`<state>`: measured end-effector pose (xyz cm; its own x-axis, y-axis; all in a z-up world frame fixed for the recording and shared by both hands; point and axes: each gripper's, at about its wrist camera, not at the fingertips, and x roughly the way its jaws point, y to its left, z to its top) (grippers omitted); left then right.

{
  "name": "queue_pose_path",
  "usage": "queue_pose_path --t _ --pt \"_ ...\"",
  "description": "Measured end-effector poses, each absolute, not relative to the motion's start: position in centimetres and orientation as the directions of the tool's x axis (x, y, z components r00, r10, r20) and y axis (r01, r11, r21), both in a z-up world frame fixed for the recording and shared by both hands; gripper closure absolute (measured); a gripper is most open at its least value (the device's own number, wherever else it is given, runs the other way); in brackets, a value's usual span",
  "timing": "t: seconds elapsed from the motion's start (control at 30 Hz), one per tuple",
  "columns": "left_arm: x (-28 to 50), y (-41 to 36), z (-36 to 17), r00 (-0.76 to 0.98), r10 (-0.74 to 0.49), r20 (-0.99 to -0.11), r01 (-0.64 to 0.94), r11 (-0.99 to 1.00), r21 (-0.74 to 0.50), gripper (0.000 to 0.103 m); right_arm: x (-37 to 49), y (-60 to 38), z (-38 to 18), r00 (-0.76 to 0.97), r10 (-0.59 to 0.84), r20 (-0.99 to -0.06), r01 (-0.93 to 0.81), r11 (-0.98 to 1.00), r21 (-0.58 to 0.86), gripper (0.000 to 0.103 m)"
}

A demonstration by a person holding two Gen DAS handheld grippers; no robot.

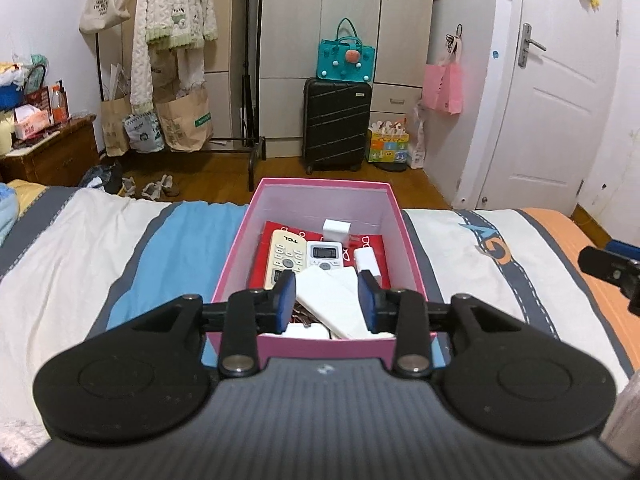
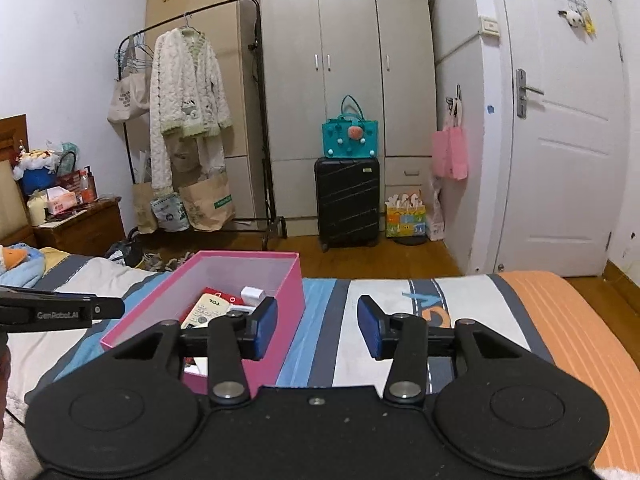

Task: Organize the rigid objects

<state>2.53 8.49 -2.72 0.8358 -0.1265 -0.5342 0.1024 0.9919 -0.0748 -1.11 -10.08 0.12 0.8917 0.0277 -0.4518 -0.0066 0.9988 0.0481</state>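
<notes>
- My left gripper point(image 1: 326, 300) hangs above the near end of the pink box point(image 1: 404, 220), its 2 blue pads parted with nothing pinched between them; the white things below show through the gap.
- My right gripper point(image 2: 317, 326) is off to the right of that box, over the striped bedspread point(image 2: 400, 344). Its jaws stand apart and hold nothing.
- The pink box sits on the bed, its long side running away from me, its lid off and its white inside walls showing.
- Inside, a red card or packet point(image 1: 276, 232) lines the bottom.
- On it lie 2 remotes side by side: a cream TCL remote point(image 1: 284, 256) on the left, and a white remote with a small screen point(image 1: 325, 256) just beside it on the right.
- A small white cube-shaped adapter point(image 1: 336, 230) stands at the far end, and another white plug point(image 1: 366, 262) lies by the right wall.
- At the near end a flat white piece point(image 1: 328, 300) lies tilted across the other things; I cannot tell what it is.
- Seen from my right wrist, my left gripper's black arm reaches in from the left edge, beside the box.
- Past the foot of the bed stand a black suitcase point(image 1: 336, 124) with a teal bag point(image 1: 346, 60) on top, in front of a grey wardrobe point(image 1: 320, 12).
</notes>
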Motion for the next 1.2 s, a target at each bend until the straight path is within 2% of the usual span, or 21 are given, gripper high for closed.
queue_pose_path --t 0.1,0.2,0.33,0.4,0.47,0.5,0.53,0.6,0.7,0.93,1.2 --pt "2.2 7.9 -2.5 0.837 -0.129 -0.532 0.108 0.992 -0.071 0.062 -1.1 -10.1 -0.3 0.883 0.026 -0.469 -0.004 0.999 0.048 0.050" --pt "1.9 7.4 -2.4 0.835 -0.146 -0.531 0.123 0.989 -0.078 0.061 -1.1 -10.1 -0.6 0.881 0.008 -0.472 0.006 1.000 0.028 0.047" --pt "1.5 6.8 -2.4 0.837 -0.146 -0.528 0.130 0.989 -0.067 0.051 -1.2 -10.0 -0.6 0.875 0.001 -0.484 0.011 1.000 0.023 0.036" --pt "1.4 6.7 -2.4 0.839 -0.141 -0.526 0.125 0.990 -0.067 0.041 -1.2 -9.9 -0.7 0.875 -0.014 -0.485 0.023 1.000 0.013 0.032" --pt "1.2 6.7 -2.5 0.839 -0.133 -0.527 0.118 0.991 -0.062 0.035 -1.1 -9.9 -0.7 0.872 -0.038 -0.488 0.045 0.999 0.003 0.019" --pt "1.2 6.6 -2.6 0.839 -0.127 -0.529 0.112 0.992 -0.059 0.030 -1.2 -10.0 -0.6 0.877 -0.045 -0.479 0.053 0.999 0.004 0.008" --pt "1.2 6.6 -2.7 0.839 -0.122 -0.530 0.108 0.993 -0.057 0.028 -1.6 -10.0 -0.5 0.888 -0.052 -0.457 0.062 0.998 0.007 0.006" --pt "1.1 6.8 -2.6 0.840 -0.115 -0.530 0.101 0.993 -0.056 0.016 -1.9 -10.0 -0.2 0.898 -0.061 -0.435 0.071 0.997 0.007 0.004" --pt "0.9 7.0 -2.6 0.844 -0.110 -0.525 0.094 0.994 -0.058 0.000 -2.1 -10.0 0.0 0.895 -0.074 -0.439 0.089 0.996 0.014 0.003" --pt "1.1 6.7 -2.7 0.808 -0.074 -0.584 0.070 0.997 -0.029 0.000 -2.1 -10.3 0.2 0.877 -0.080 -0.473 0.103 0.994 0.024 0.003" --pt "0.8 7.8 -2.8 0.811 -0.084 -0.579 0.044 0.996 -0.083 0.000 -2.3 -10.4 0.3 0.877 -0.087 -0.473 0.115 0.993 0.032 0.002"
